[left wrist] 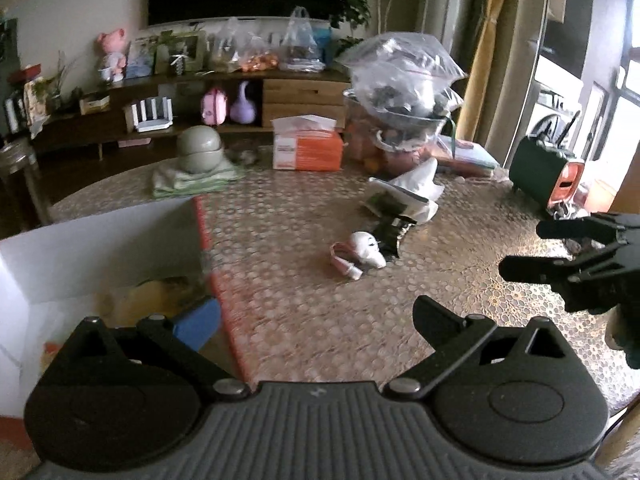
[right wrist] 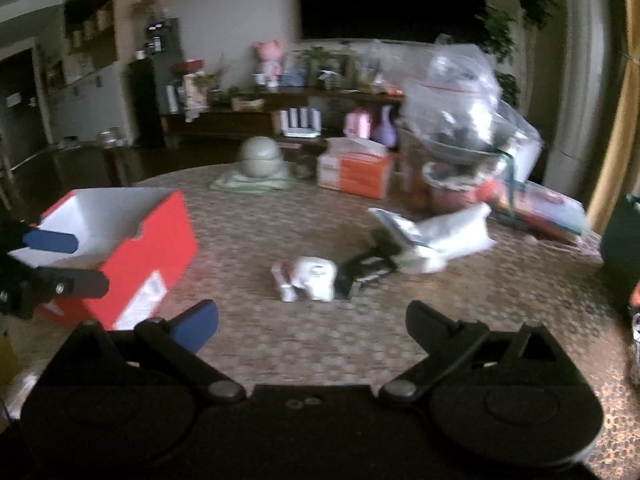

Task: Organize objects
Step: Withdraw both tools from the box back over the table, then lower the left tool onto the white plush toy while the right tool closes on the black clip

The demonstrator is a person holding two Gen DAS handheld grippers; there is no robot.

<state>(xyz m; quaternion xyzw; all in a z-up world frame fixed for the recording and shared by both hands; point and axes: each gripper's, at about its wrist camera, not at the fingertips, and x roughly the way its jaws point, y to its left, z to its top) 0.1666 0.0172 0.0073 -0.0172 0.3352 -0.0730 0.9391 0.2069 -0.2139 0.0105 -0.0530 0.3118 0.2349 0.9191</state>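
Observation:
A red box with a white inside [right wrist: 132,248] stands open on the table's left; it also shows in the left wrist view [left wrist: 100,248], with some yellowish things inside. A small white toy with a pink strap [left wrist: 362,254] lies mid-table, next to a black packet [left wrist: 394,232]; both also show in the right wrist view, the toy [right wrist: 312,276] and the packet [right wrist: 366,266]. My left gripper [left wrist: 316,318] is open and empty, its left finger over the box's corner. My right gripper [right wrist: 312,320] is open and empty, short of the toy. Each gripper shows in the other's view, the right one [left wrist: 524,248] and the left one [right wrist: 72,260].
A white bag and packets [left wrist: 408,192], an orange tissue box [left wrist: 308,148], stacked grey-green bowls on cloths [left wrist: 200,148] and bagged bowls [left wrist: 404,92] crowd the table's far side. A dark green container [left wrist: 540,168] stands at the right edge. A TV cabinet lies beyond.

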